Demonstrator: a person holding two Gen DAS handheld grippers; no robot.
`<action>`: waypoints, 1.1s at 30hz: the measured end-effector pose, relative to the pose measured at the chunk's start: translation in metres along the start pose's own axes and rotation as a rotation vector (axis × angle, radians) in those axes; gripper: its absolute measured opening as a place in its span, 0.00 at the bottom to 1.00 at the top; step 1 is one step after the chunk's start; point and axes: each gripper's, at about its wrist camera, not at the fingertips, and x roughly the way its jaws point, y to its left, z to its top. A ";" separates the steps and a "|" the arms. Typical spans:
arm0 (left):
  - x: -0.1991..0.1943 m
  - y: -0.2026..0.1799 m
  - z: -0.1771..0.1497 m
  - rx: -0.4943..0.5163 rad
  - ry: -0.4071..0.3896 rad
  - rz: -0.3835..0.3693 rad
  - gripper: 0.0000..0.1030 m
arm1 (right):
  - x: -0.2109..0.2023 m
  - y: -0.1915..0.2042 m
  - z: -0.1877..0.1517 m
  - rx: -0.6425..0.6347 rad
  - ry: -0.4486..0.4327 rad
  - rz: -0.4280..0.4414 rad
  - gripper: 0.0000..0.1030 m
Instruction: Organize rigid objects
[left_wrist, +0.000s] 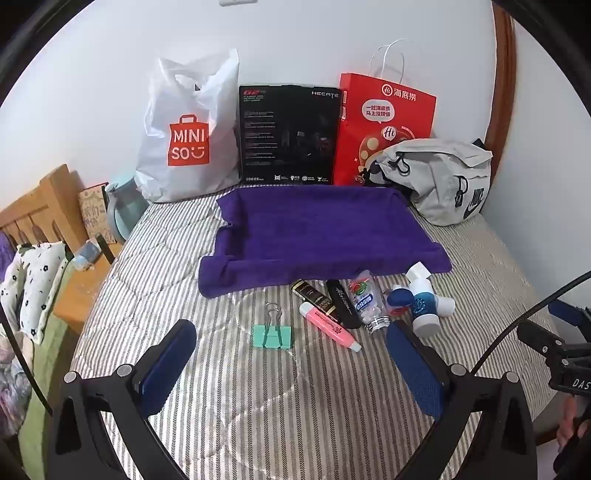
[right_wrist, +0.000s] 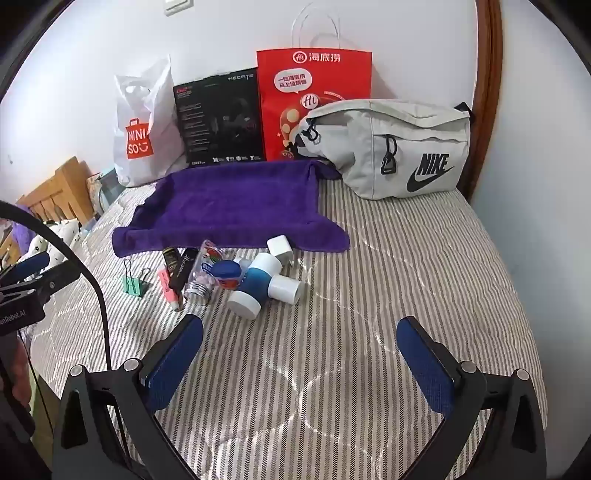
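Both tongs hover over the striped bed (right_wrist: 369, 295) with jaws spread wide and empty: the left tongs (left_wrist: 291, 339) near the green clip (left_wrist: 271, 334), the right tongs (right_wrist: 299, 332) just short of the blue-and-white bottle (right_wrist: 255, 286). The clip, pink marker (left_wrist: 328, 326), black tubes (left_wrist: 332, 301), pill bottle (left_wrist: 367, 301) and white jars (right_wrist: 284, 288) lie clustered just before the purple towel (left_wrist: 317, 229), which holds nothing.
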 end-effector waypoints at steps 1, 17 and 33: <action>0.000 0.000 0.000 -0.006 0.002 -0.001 1.00 | 0.001 0.000 0.000 -0.003 0.003 -0.001 1.00; -0.009 0.000 0.004 0.015 -0.027 0.026 1.00 | -0.002 0.006 0.001 -0.018 -0.009 0.003 1.00; -0.015 -0.001 0.003 0.010 -0.039 0.021 1.00 | -0.008 0.010 0.000 -0.033 -0.016 0.005 1.00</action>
